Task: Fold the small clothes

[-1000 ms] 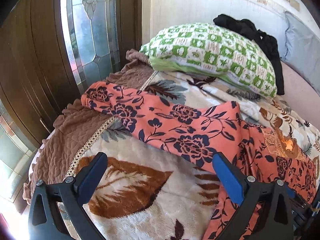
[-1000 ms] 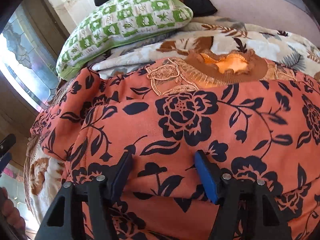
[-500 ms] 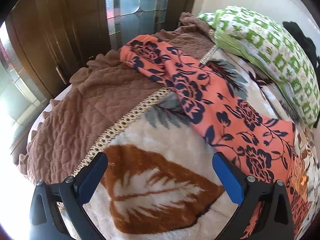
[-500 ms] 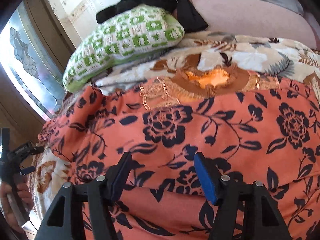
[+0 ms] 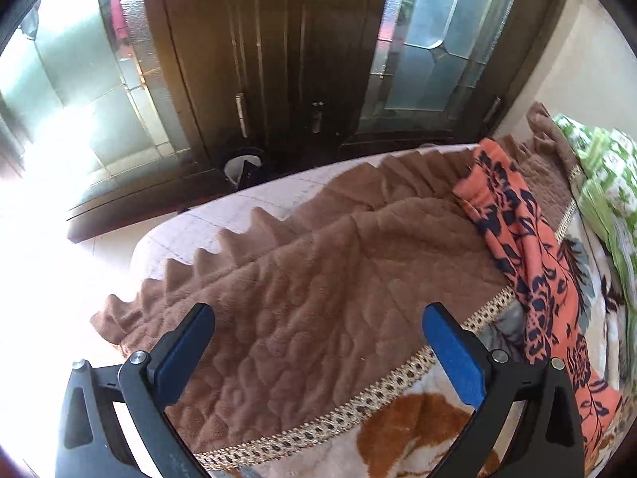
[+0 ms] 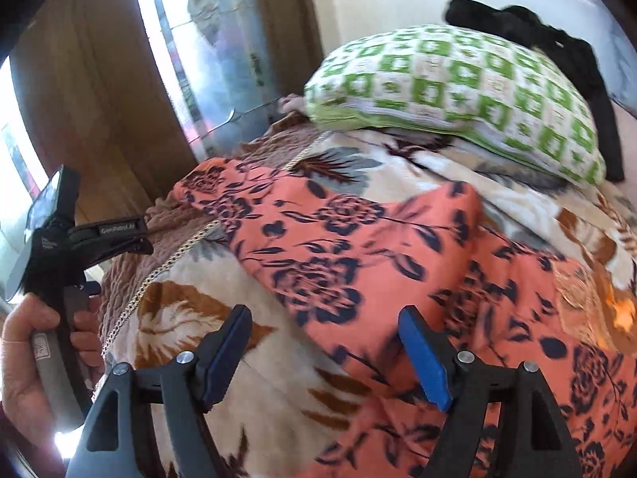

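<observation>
An orange garment with dark blue flowers [image 6: 338,239] lies spread across the bed, one sleeve reaching toward the door. In the left wrist view that sleeve [image 5: 533,271] runs down the right side. My left gripper [image 5: 316,318] is open over the brown quilted blanket border [image 5: 318,271], left of the sleeve, with nothing between its fingers. From the right wrist view, a hand [image 6: 24,358] holds the left gripper [image 6: 135,237] at the bed's left edge. My right gripper [image 6: 324,314] hovers over the garment's near edge. Its jaws are opening and pinch no cloth.
A green-and-white checked pillow [image 6: 458,83] lies at the head of the bed with black clothing [image 6: 557,40] behind it. A cream and brown leaf-pattern blanket [image 6: 179,318] covers the bed. A dark wooden door with glass panels [image 5: 298,59] stands past the bed's edge.
The left gripper swung left, off the garment body, to the brown border by the door. The right gripper moved left along the garment toward the sleeve, and its jaws stand wider.
</observation>
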